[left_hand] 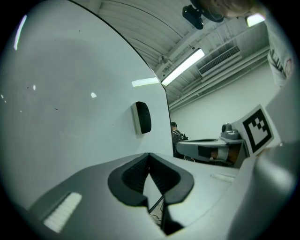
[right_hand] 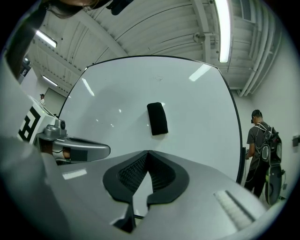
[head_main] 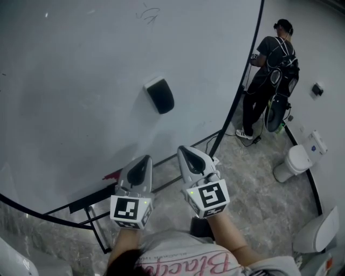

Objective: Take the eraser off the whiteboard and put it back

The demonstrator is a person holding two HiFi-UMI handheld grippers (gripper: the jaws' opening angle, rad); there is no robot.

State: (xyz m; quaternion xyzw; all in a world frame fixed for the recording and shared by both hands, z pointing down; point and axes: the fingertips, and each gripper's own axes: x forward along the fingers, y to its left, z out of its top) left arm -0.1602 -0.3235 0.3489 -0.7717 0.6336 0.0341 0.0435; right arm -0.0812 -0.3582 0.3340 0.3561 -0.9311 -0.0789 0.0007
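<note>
The eraser (head_main: 159, 95) sits on the whiteboard (head_main: 75, 81), a dark block with a pale edge. It is stuck flat to the white surface a little above the middle of the head view. Neither tool touches it. In the right gripper view it hangs upright on the board just above the jaw tips (right_hand: 157, 118). In the left gripper view it shows edge-on, near the board's right border (left_hand: 142, 117).

Both tools are held low in the head view, side by side and well apart from the eraser, each pointing toward the board. The left gripper (head_main: 144, 159) has its jaws drawn together, the dark pads meeting at the tip with nothing between them (left_hand: 149, 155). The right gripper (head_main: 184, 149) is the same: jaws closed tip to tip and empty (right_hand: 148, 153). Their marker cubes face the camera at the lower middle of the frame.

A faint scribble (head_main: 149, 13) marks the board near the top edge. A small red patch (head_main: 112, 175) lies at the board's lower border, just left of the left gripper. At the upper right of the head view a person (head_main: 269, 70) in dark clothes stands on the grey mottled floor (head_main: 259, 183), beside the board's right edge.
</note>
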